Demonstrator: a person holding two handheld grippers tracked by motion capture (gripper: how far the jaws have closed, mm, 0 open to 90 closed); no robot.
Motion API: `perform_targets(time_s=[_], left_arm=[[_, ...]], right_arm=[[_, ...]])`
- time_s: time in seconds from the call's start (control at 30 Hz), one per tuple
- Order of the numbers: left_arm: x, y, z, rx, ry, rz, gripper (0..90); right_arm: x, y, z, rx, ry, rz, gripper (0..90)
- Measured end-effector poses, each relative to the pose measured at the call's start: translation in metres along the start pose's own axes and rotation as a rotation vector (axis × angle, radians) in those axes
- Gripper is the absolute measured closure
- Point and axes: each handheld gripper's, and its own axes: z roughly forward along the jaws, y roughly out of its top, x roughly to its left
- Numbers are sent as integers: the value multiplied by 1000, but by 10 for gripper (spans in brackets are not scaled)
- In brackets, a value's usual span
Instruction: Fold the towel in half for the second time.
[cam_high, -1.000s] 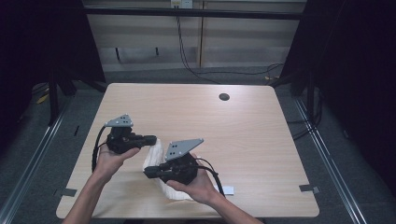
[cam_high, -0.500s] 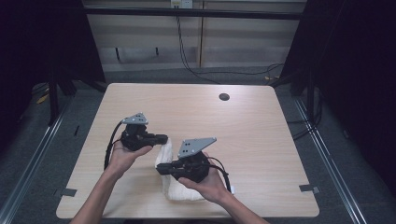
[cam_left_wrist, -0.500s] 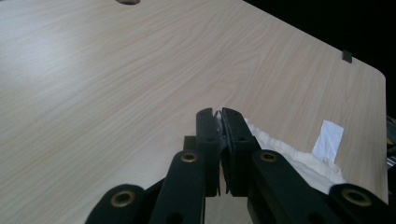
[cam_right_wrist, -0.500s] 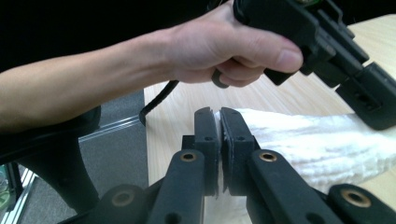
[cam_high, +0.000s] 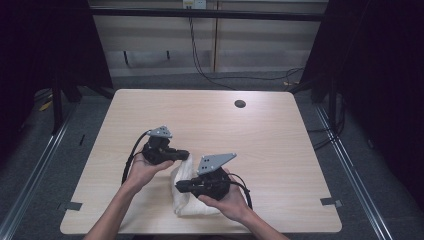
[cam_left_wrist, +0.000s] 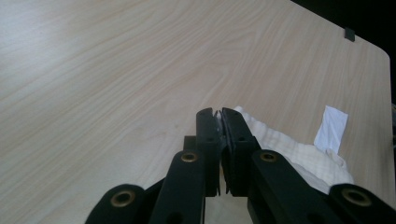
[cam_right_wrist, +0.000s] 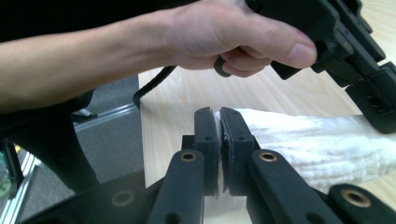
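Both grippers clamped on the folded white woven cloth (cam_high: 186, 192), near front edge of the pale wooden table (cam_high: 280, 145).
Left gripper (cam_left_wrist: 218, 116): jaws pinched on one cloth edge. Right gripper (cam_right_wrist: 216, 116): jaws pinched on another edge, opposite. Cloth lies bunched between the hands, resting on the table.

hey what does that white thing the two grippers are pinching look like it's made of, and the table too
The white cloth looks like soft woven cotton, perhaps towel fabric: matte, with a nubbly, faintly ribbed weave, and it bunches into loose folds. The table looks like pale wood or a wood-look laminate: fine straight grain lines, a smooth surface and a slight sheen. Which of the two it is, the look leaves open.
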Motion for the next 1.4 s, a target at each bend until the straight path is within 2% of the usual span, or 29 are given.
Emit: perform_targets(time_s=[0.17, 0.23, 0.4, 0.5, 0.63, 0.77, 0.83, 0.87, 0.97, 1.03, 1.13, 1.2, 1.27, 1.4], left_arm=[[-1, -1, 8, 20, 3, 0, 867], [-1, -1, 12, 19, 9, -14, 866], [-2, -2, 22, 31, -1, -14, 866], [-4, -3, 26, 46, -13, -4, 866], [-6, -3, 30, 52, -1, 6, 865], [-2, -4, 36, 59, -14, -13, 865], [-3, -5, 40, 65, -22, -11, 865], [-4, -5, 41, 85, -14, -2, 865], [-3, -7, 46, 89, -26, -10, 864], [0, -10, 51, 76, -35, -38, 864], [3, -15, 57, 86, -40, -54, 861], [3, -16, 58, 107, -34, -53, 859], [2, -16, 60, 95, -53, -52, 856], [-2, -12, 64, 100, -59, -44, 846]], right_arm=[[-1, -11, -3, 8, -9, 15, 865], [-3, -17, 0, 23, -16, 19, 864], [-5, -24, 4, 44, -20, 35, 864], [-3, -24, -1, 32, -24, 38, 864], [-3, -31, -7, 32, -40, 45, 862], [-4, -36, -11, 28, -61, 56, 862], [-5, -37, -12, 39, -68, 54, 861], [-5, -38, -13, 38, -68, 58, 860], [-4, -43, -14, 59, -79, 57, 853], [-5, -49, -13, 59, -89, 65, 851], [-8, -54, -11, 78, -109, 75, 849], [-11, -58, -10, 90, -108, 82, 841], [-12, -62, -11, 106, -116, 87, 833], [-12, -73, -15, 137, -137, 97, 797]])
